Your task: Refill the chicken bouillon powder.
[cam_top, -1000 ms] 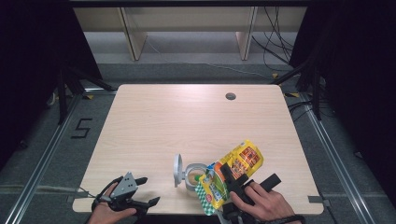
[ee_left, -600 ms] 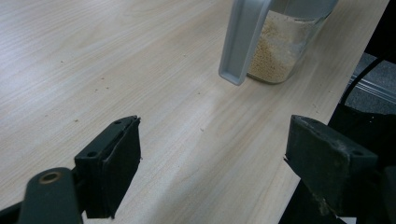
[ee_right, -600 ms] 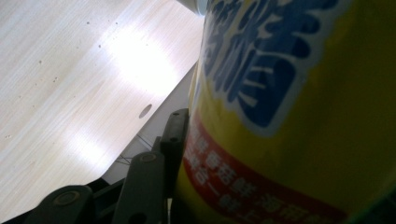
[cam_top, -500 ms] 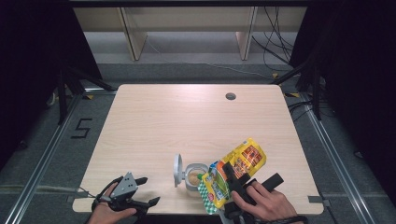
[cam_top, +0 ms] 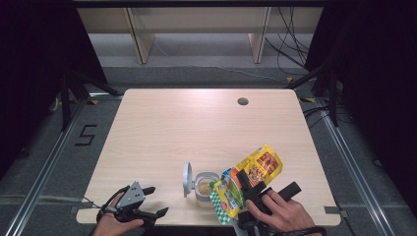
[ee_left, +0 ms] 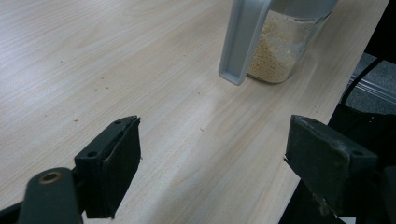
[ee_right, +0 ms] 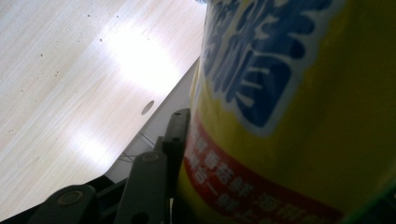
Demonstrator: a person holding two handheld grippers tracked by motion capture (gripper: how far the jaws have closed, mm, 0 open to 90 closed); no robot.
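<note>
risk of spill: we judge the yellow pouch (cam_top: 251, 179) may dump its contents beside the glass jar (cam_top: 205, 188) if its mouth is not right over the opening; the mouth sits at the jar's rim, and we cannot tell whether anything is flowing.
risk of tipping: the jar stands near the table (cam_top: 196, 128) front edge; a nudge from the pouch could slide or topple it.
risk of slip: the pouch is soft and glossy, so a loose hold could let it sag.
right hand-held gripper (cam_top: 247, 185): clamped on the pouch, tilting it towards the jar.
left hand-held gripper (ee_left: 212, 165): jaws apart, nothing between them, resting at the table's front left, well apart from the jar.
pouch look: bright yellow, blue lettering, red band, green-checked lower end.
jar look: clear glass, part full of pale granules, grey hinged lid (cam_top: 187, 173) standing open.
</note>
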